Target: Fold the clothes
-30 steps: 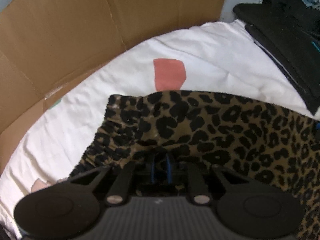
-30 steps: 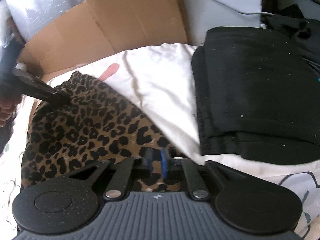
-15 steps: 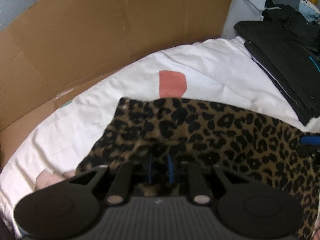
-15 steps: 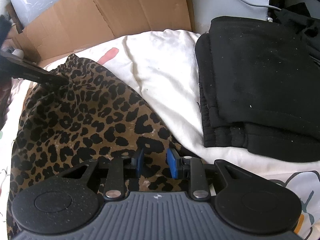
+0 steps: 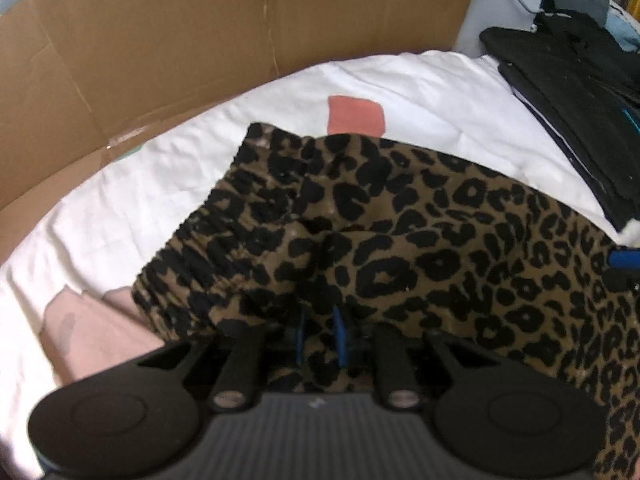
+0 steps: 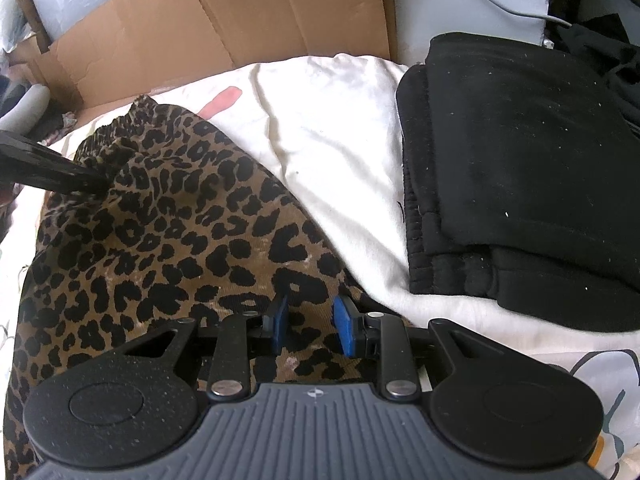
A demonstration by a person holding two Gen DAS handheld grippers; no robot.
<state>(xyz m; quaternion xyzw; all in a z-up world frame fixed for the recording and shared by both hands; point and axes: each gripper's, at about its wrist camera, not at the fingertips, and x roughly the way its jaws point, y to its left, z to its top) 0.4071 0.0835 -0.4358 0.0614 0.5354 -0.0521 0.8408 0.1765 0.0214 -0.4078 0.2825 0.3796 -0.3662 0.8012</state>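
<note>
In the left wrist view, a big brown cardboard box (image 5: 168, 48) stands open along the far side of the bed, and its inside is hidden behind the wall. A white sheet (image 5: 132, 200) with pink patches covers the bed. The leopard print garment (image 5: 400, 232) lies on the sheet in the middle, and its bunched stretchy waistband (image 5: 224, 224) makes the left edge. The left tool (image 5: 319, 338) has its blue pads close together with a fold of the spotted cloth pinched between them, so it is holding the garment near the waistband. A stack of folded black clothes (image 5: 580, 112) sits at the far right edge of the bed, apart from the garment. There is bare sheet to the left of the waistband and between the garment and the box. In the right wrist view, the same garment (image 6: 168, 248) spreads over the left half and runs down under the tool. The right tool (image 6: 310, 326) has its blue pads a little way apart, with spotted cloth lying between them, and the pads do not look pressed on it. The left tool's black finger (image 6: 56, 168) comes in from the left edge and grips the gathered waistband (image 6: 116, 140). The black clothes (image 6: 520, 168) lie on the right, with a strip of bare white sheet (image 6: 340, 152) between them and the garment. The cardboard box (image 6: 224, 28) stands behind.
</note>
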